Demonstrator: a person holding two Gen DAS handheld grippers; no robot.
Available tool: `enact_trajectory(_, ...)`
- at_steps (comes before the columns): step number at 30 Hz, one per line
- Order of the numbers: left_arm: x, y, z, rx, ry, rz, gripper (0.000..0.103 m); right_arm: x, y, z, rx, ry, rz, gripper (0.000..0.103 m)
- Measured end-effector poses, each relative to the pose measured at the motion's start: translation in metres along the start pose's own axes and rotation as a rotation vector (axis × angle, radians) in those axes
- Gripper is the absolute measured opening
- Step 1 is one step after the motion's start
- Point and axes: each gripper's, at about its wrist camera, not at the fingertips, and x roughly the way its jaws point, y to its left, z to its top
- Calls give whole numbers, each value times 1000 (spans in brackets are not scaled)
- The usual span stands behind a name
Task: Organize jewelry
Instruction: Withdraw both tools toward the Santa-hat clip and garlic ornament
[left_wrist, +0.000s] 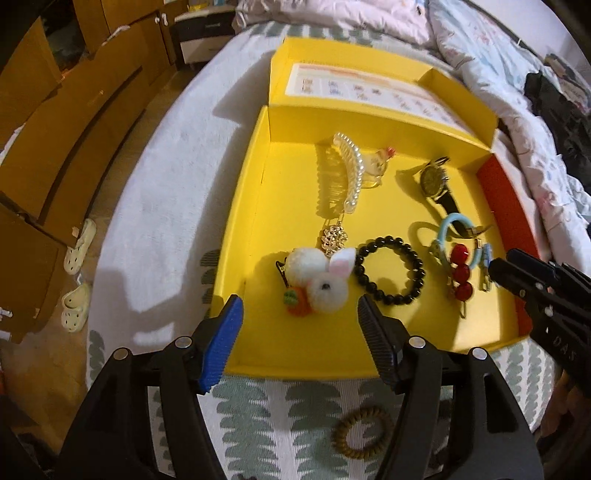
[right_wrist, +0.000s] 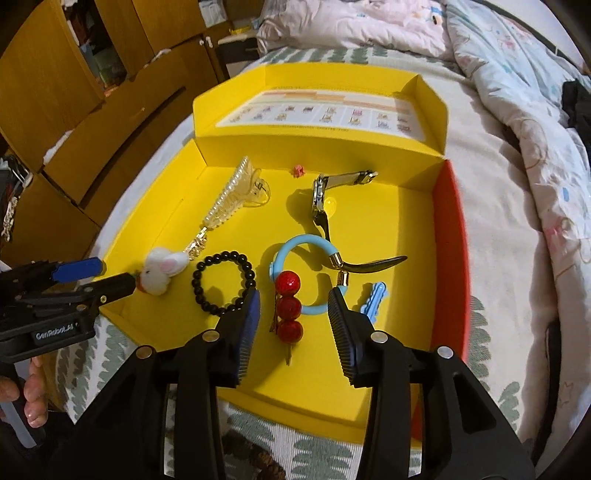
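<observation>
The printed sheet (right_wrist: 321, 110) inside the box lid (right_wrist: 432, 107) is too small to read. The black bead bracelet (right_wrist: 221, 282) is partly hidden behind a finger (right_wrist: 245, 332). In the right wrist view, a hand (right_wrist: 29, 391) is cut off at the left edge.

Right gripper (right_wrist: 293, 325) over open yellow cardboard box (right_wrist: 369, 384) on leaf-patterned bedcover (right_wrist: 314, 458); black ribbed jaws apart, nothing pressed between them. Hair clip with three red balls (right_wrist: 289, 310) lies on box floor in the gap. Black bead bracelet (right_wrist: 223, 282) just left of it, light blue ring bracelet (right_wrist: 299, 245) behind, touching the balls. White plush rabbit clip (right_wrist: 160, 275) at left, beside the left gripper (right_wrist: 107, 278). Pearl-trimmed clear claw clip (right_wrist: 236, 195) and wristwatch (right_wrist: 321, 195) farther back
</observation>
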Motion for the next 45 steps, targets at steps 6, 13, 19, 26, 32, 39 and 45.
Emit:
enact_trajectory(6,-24,-1,-14,25,-46,-28,67,-25,2,-15,10,-30,11,42)
enact_trajectory(13,-34,-5,-33,20,-65,-41,69,-50,10,-40,-2,-41,-4,42)
enact_trajectory(19,-36,-5,-58,21,-54,-48,69,-66,14,-63,-22,-31,-35,42)
enact_trajectory(26,-38,-2,-83,24,-52,-43,69,-75,13,-96,-25,-11,-61,42)
enact_trajectory(32,-37,15,-120,-9,-14,-36,70,-76,10,-122,-13,23,-84,42)
enact_trajectory(39,-38,35,-164,-68,19,-48,71,-77,7,-145,21,58,-85,46)
enact_trajectory(45,-34,28,-177,-57,41,-72,71,-78,1,-160,57,69,-71,46)
